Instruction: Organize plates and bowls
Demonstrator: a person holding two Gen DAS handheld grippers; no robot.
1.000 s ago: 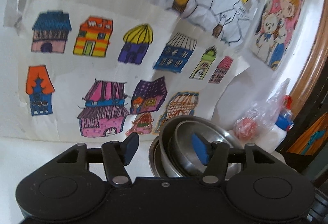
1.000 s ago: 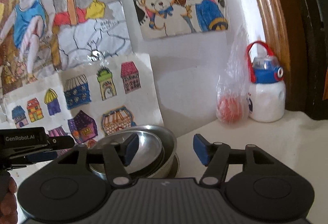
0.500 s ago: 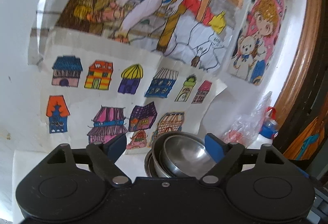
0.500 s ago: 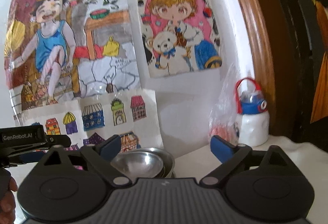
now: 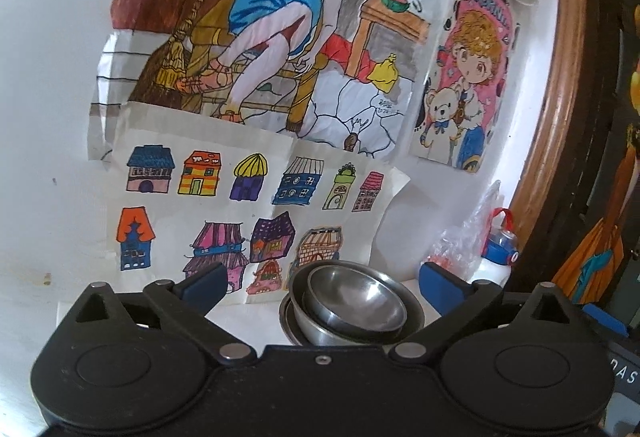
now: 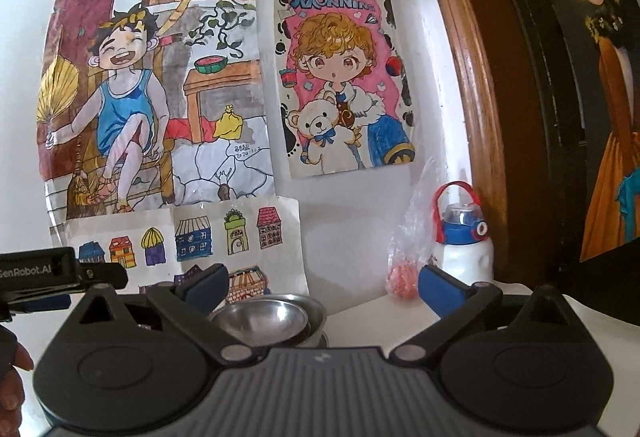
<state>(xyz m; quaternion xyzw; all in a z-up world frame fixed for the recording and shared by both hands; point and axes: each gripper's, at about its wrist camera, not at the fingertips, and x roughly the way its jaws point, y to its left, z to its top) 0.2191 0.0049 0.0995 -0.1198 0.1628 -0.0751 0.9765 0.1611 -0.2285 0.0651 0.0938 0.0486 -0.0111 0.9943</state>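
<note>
— Steel: how many dishes?
— Two shiny round steel bowls (image 5: 352, 303) nested, on one steel plate (image 5: 289, 319), by the wall on the white counter (image 6: 360, 311).
— Tools?
— Two. Left tool (image 5: 320, 283) and right tool (image 6: 322, 283) have just been opening; both gape wide, nothing between, stack beyond them.

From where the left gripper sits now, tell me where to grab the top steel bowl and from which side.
Grip the top bowl by its thin rim, probably at the near edge, coming from above with one finger inside and one outside. It sits nested and tilted in a larger bowl, so its wall is mostly covered. The left gripper is open and holds nothing.
</note>
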